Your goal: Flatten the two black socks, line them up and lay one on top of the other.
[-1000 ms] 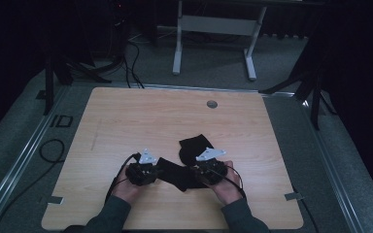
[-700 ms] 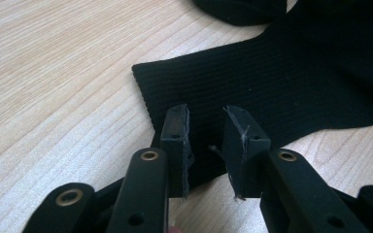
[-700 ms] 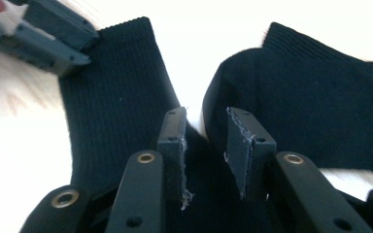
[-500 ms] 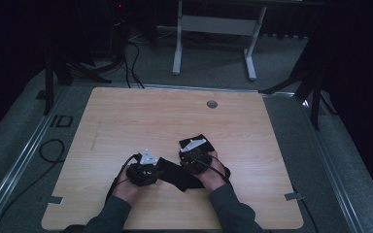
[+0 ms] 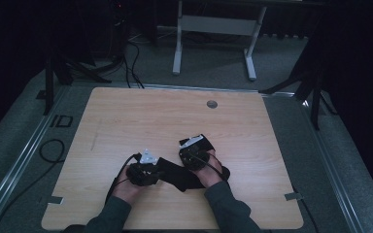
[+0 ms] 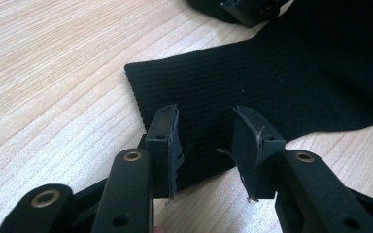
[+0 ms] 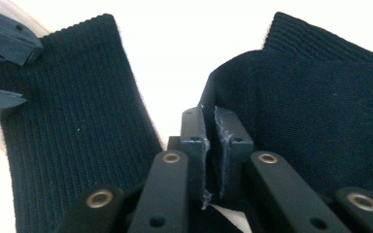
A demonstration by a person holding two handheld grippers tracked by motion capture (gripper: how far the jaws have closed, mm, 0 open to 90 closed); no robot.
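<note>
While the left tongs (image 6: 205, 141) stand spread over one end of the black sock (image 6: 281, 82) on the desk (image 5: 126, 126), the right tongs (image 7: 207, 145) pinch a lifted fold of its other part (probably to fold it over).

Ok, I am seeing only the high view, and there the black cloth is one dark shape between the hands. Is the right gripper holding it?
Observer: Yes. In the right gripper view the right gripper has its jaws nearly together on an edge of the black sock.
Operator: And the left one?
Observer: The left gripper is open, its jaws apart over the ribbed cuff, not pinching.
Operator: Is the cloth flat?
Observer: The cuff end lies flat on the table.
</note>
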